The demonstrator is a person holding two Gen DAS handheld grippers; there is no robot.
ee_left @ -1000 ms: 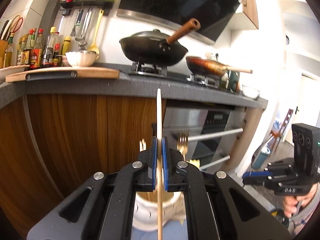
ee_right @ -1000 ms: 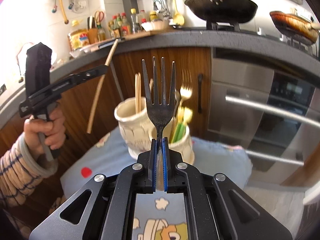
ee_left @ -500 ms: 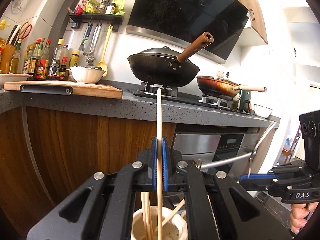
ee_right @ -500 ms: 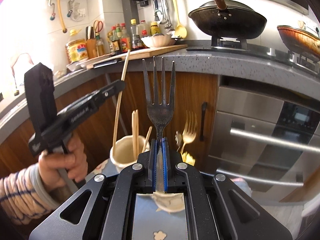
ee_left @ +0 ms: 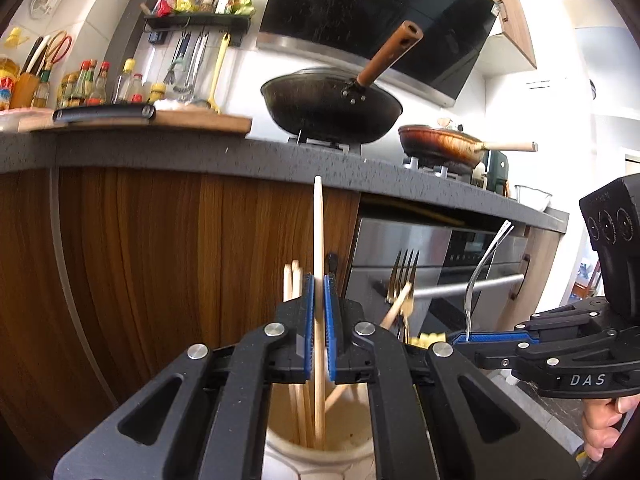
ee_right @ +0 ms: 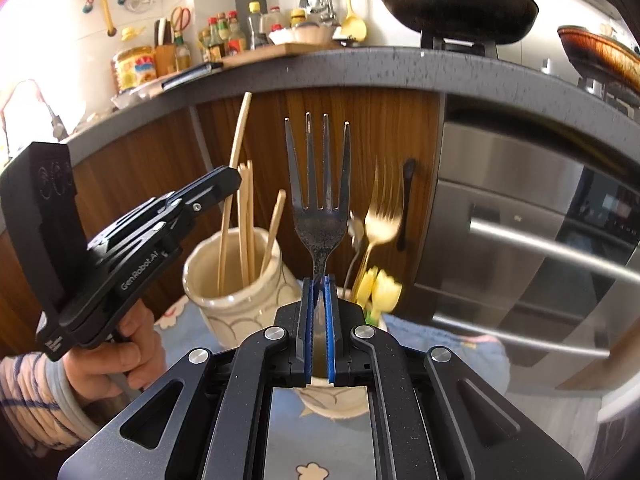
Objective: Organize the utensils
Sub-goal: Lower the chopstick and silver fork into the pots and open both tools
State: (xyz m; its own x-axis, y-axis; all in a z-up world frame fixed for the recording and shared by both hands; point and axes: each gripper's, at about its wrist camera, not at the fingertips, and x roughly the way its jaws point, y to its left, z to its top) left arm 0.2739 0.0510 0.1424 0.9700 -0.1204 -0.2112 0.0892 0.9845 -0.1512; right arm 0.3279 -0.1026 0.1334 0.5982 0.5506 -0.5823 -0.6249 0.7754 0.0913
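My left gripper point(ee_left: 318, 280) is shut on a long wooden chopstick point(ee_left: 318, 232) that stands upright, its lower end inside the cream ceramic jar point(ee_left: 276, 452) among several other chopsticks point(ee_left: 294, 284). In the right wrist view the same jar point(ee_right: 236, 300) stands left of centre, with the left gripper point(ee_right: 230, 176) above it. My right gripper point(ee_right: 319, 280) is shut on the handle of a dark steel fork point(ee_right: 320, 208), tines up, above a second cream jar point(ee_right: 334, 400) that holds a gold fork point(ee_right: 380, 216) and yellow-handled pieces point(ee_right: 380, 292). The right gripper point(ee_left: 460, 338) also shows side-on in the left wrist view.
Both jars stand on a blue cartoon-print cloth point(ee_right: 440, 344) in front of a wooden cabinet point(ee_left: 160, 260) and a steel oven point(ee_right: 520, 240). Above runs a grey counter point(ee_left: 200, 152) with a black wok point(ee_left: 332, 108), a frying pan point(ee_left: 440, 144), a cutting board and bottles.
My left gripper came down, and the chopstick's lower end went into the jar. My right gripper carried the fork closer, over the second jar. Both grips stayed shut.
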